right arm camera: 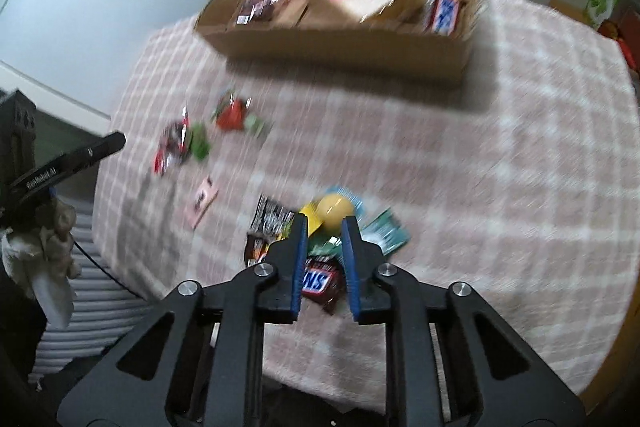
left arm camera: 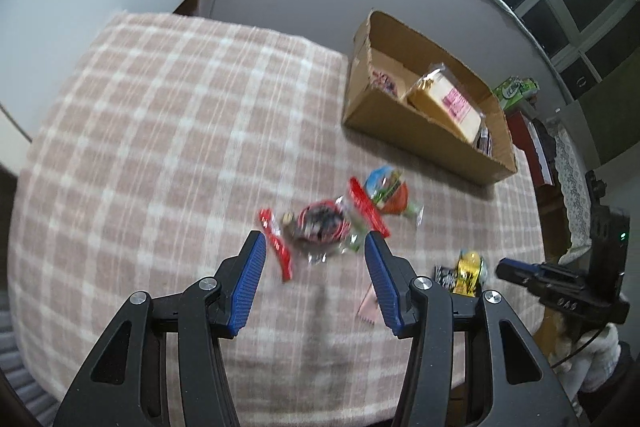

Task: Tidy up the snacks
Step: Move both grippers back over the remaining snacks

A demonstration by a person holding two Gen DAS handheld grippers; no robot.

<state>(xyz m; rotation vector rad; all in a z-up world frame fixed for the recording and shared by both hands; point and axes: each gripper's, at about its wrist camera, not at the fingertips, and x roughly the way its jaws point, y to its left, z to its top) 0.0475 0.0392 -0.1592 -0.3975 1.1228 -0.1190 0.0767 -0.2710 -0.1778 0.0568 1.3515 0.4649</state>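
Note:
A cardboard box [left arm camera: 424, 131] sits at the back of the checked tablecloth and holds a large yellow and pink packet [left arm camera: 448, 99]; it also shows in the right wrist view [right arm camera: 344, 39]. My left gripper [left arm camera: 314, 243] is open, above a red and black snack packet [left arm camera: 320, 223]. An orange and green packet [left arm camera: 390, 193] lies just beyond. My right gripper [right arm camera: 325, 223] is partly open over a pile with a yellow packet [right arm camera: 334, 213], a Snickers bar [right arm camera: 322, 281] and a teal packet [right arm camera: 386, 231]. Nothing is held.
A small pink packet [right arm camera: 202, 201] lies between the two snack groups. A black and white packet [right arm camera: 272, 217] sits left of the pile. The table edge runs along the near left. Shelving with green packs [left arm camera: 514, 91] stands beyond the table's far right.

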